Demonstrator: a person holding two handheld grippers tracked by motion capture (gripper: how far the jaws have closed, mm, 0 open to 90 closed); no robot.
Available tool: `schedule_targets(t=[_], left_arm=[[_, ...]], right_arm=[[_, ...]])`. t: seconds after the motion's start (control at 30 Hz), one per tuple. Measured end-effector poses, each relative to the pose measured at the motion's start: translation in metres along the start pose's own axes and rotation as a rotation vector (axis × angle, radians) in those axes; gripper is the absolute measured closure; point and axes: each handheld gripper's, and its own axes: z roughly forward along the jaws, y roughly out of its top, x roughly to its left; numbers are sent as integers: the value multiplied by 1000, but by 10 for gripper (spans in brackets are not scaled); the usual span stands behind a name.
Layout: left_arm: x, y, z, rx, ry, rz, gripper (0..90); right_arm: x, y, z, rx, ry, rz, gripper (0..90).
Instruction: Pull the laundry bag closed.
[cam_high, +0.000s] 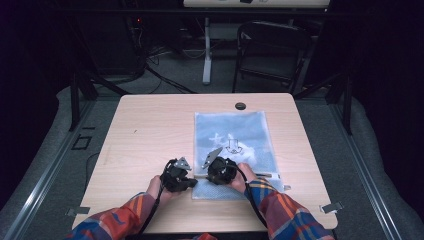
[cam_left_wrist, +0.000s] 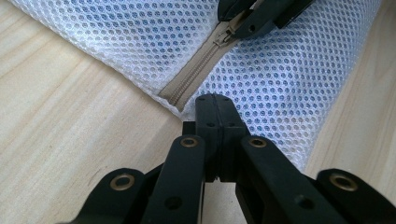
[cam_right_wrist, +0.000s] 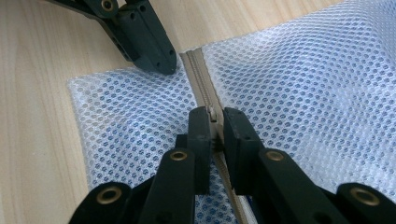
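Two black jaws of the right gripper (cam_right_wrist: 215, 122) pinching the zipper pull (cam_right_wrist: 212, 116) of the white mesh bag (cam_right_wrist: 299, 93). Left gripper (cam_left_wrist: 214, 105) pressed shut on the bag's edge beside the zipper (cam_left_wrist: 196, 74) end. Bag flat on the wooden table (cam_high: 150, 130), near its front edge.

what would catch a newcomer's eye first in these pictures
Probably the white mesh bag lying flat on the right half of the wooden table. At its near edge both grippers meet: the right gripper is clamped on the beige zipper pull, and the left gripper pinches the bag's corner beside the zipper.
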Motion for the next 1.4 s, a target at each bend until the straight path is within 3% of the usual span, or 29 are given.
schedule_targets(t=[1.4], left_arm=[[0, 0, 0, 2, 0, 4, 900]], right_arm=[[-7, -15, -14, 13, -13, 26, 819]])
